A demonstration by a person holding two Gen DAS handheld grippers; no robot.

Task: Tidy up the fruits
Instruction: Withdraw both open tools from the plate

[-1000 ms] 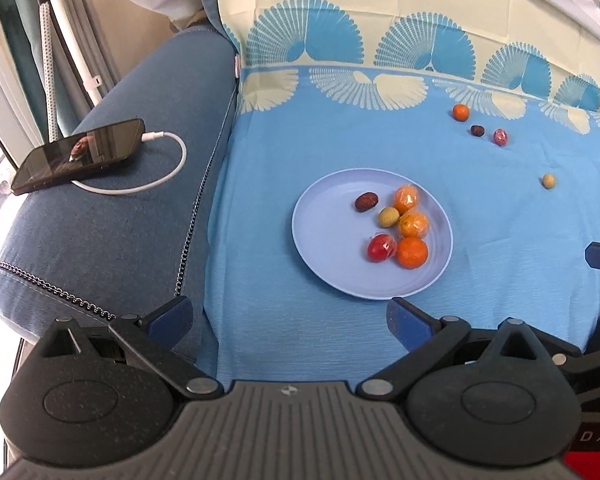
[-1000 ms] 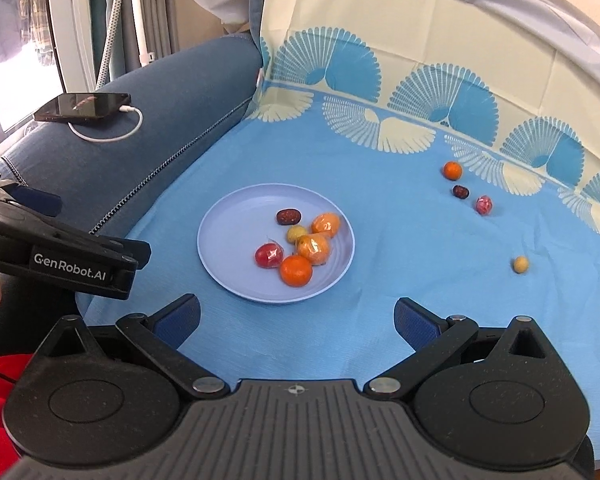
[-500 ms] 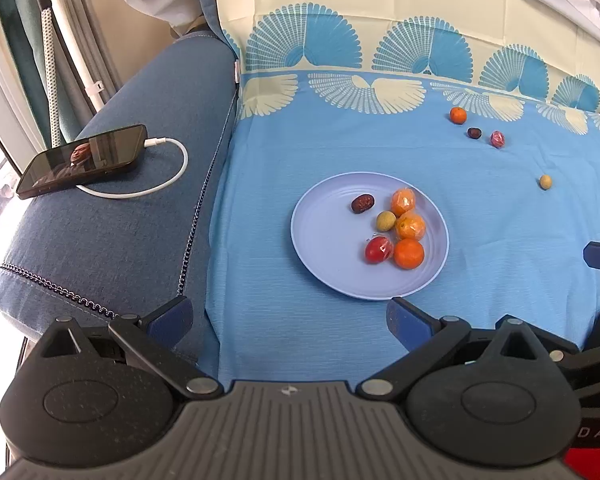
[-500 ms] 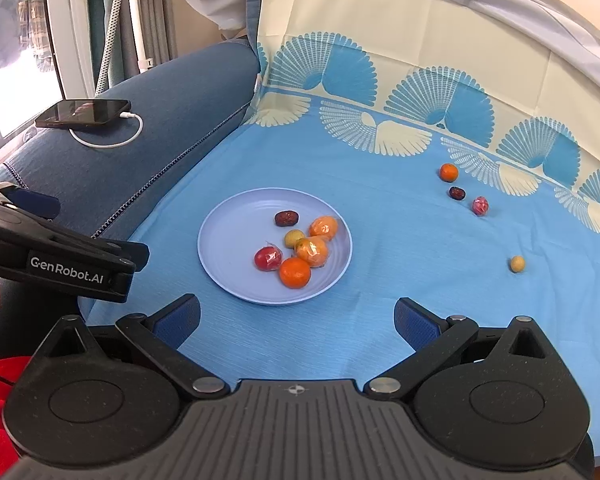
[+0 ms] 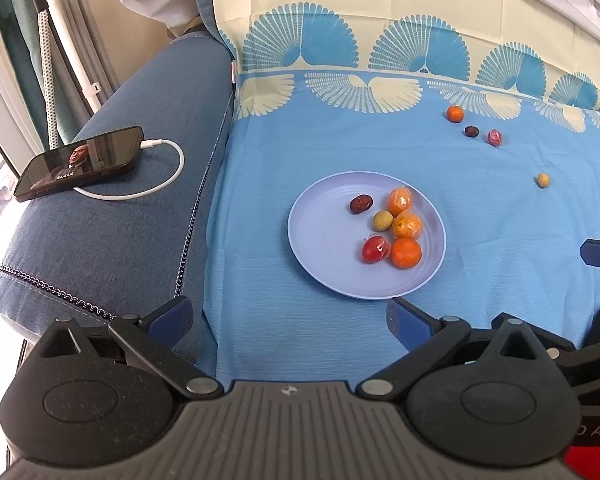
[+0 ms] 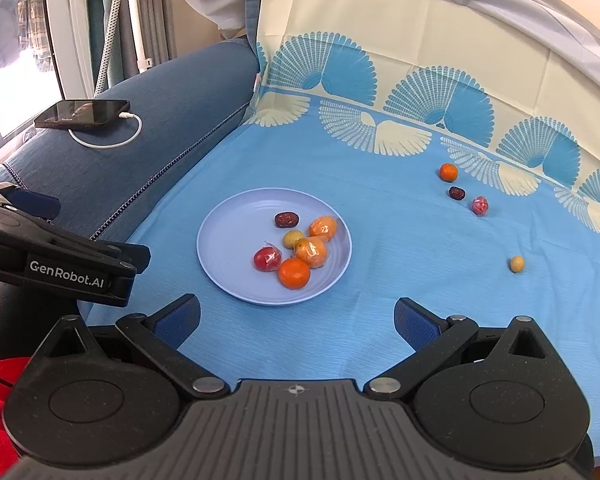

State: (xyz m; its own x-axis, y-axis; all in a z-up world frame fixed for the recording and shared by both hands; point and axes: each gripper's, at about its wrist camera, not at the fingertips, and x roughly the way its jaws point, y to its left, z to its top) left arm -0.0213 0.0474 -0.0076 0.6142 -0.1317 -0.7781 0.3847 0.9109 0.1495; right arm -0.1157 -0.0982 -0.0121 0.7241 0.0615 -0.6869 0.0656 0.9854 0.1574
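A pale blue plate (image 5: 324,240) (image 6: 228,248) sits on the blue cloth and holds several fruits: oranges, a red wrapped fruit (image 6: 266,258), a small yellow-green fruit and a dark date. On the cloth at the far right lie an orange (image 5: 455,113) (image 6: 448,172), a dark date (image 5: 471,131) (image 6: 456,193), a pink wrapped fruit (image 5: 495,137) (image 6: 479,205) and a small yellow fruit (image 5: 543,180) (image 6: 517,264). My left gripper (image 5: 290,318) and right gripper (image 6: 296,316) are open and empty, held short of the plate.
A phone (image 5: 80,162) (image 6: 82,113) on a white charging cable lies on the blue sofa arm at the left. The patterned cloth rises up the backrest behind. The left gripper's body (image 6: 60,264) shows at the left of the right wrist view.
Both grippers have drawn back slightly from the plate; the plate and fruits look a little farther away. Nothing was picked up or let go.
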